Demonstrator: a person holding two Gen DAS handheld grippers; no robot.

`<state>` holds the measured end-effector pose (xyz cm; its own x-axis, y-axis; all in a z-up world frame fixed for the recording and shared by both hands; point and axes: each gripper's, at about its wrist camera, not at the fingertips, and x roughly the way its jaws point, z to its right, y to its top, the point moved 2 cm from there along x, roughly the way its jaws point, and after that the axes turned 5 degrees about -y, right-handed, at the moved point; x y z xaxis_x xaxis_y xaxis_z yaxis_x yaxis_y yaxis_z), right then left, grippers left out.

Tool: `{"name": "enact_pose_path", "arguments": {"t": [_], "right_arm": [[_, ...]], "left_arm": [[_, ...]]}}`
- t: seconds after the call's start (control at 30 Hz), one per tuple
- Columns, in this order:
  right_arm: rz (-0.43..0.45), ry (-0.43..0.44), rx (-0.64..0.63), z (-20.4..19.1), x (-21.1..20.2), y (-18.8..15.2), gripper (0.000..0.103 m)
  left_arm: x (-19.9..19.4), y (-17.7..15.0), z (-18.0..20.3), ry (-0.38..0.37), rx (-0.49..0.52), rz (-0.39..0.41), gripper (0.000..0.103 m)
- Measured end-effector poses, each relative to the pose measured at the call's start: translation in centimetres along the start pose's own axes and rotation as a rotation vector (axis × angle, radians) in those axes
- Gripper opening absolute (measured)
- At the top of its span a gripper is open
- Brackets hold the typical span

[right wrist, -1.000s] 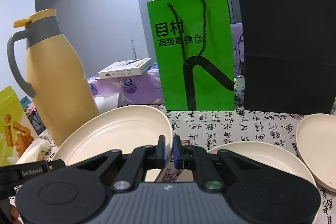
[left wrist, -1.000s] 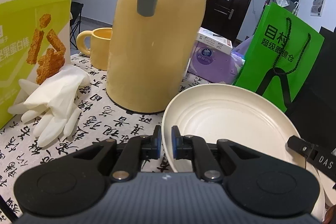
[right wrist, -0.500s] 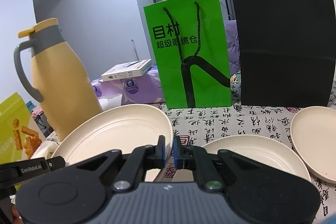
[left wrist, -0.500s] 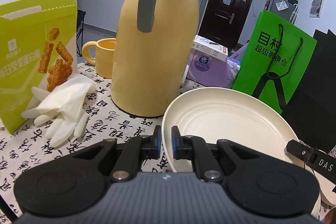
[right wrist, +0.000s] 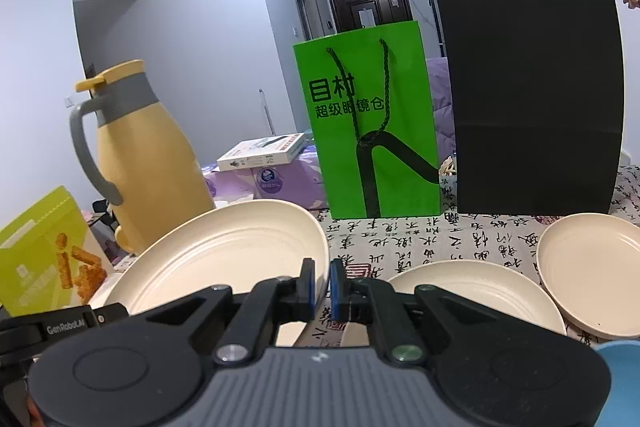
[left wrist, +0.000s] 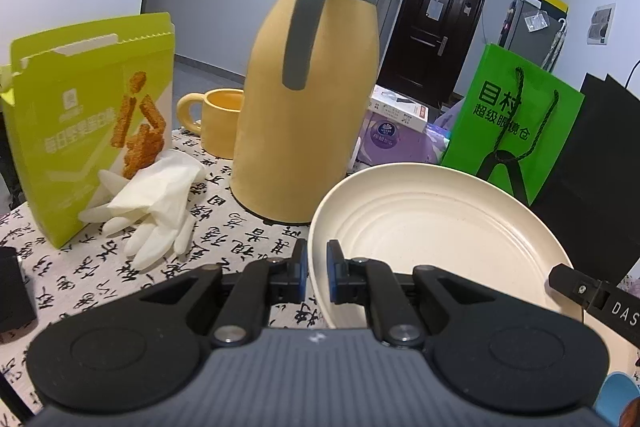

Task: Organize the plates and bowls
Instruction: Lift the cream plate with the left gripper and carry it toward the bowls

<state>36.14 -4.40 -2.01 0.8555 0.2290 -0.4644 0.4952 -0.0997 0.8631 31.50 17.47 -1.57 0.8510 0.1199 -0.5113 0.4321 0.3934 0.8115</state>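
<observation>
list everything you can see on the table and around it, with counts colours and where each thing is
held plate: 1, cream, lifted, rim gripped on both sides
other plates: 2, cream, on the cloth at right
jug: 1, yellow with grey handle, centre left
mug: 1, yellow, behind the jug
snack box: 1, lime green, far left
gloves: white, beside the snack box
green bag: 1, standing at back
black bag: 1, right of the green bag
purple pack: 1, white box on top
tablecloth: white, black writing
left gripper: black, shut on held plate
right gripper: black, shut on held plate
</observation>
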Motion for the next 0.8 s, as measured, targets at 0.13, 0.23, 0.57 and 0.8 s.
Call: {"name": "enact_pose_path", "arguments": {"t": [0.13, 0.23, 0.57, 0.8], "right_arm": [[0.009, 0.007, -0.001, -0.4, -1.3, 0.0, 0.007], [0.017, 0.012, -0.001, -0.6, -2.4, -0.1, 0.007], [0.039, 0.019, -0.001, -0.9, -6.1, -0.7, 0.007], [0.057, 0.021, -0.002, -0.9, -8.6, -1.0, 0.007]], "left_arm": [[-1.4, 0.0, -0.3, 0.002, 0.000, 0.009, 0.010], [-2.5, 0.0, -0.5, -0.001, -0.005, 0.014, 0.010], [-6.3, -0.7, -0.6, -0.001, 0.002, 0.041, 0.010], [-9.0, -1.4, -0.2, -0.005, 0.012, 0.071, 0.010]]}}
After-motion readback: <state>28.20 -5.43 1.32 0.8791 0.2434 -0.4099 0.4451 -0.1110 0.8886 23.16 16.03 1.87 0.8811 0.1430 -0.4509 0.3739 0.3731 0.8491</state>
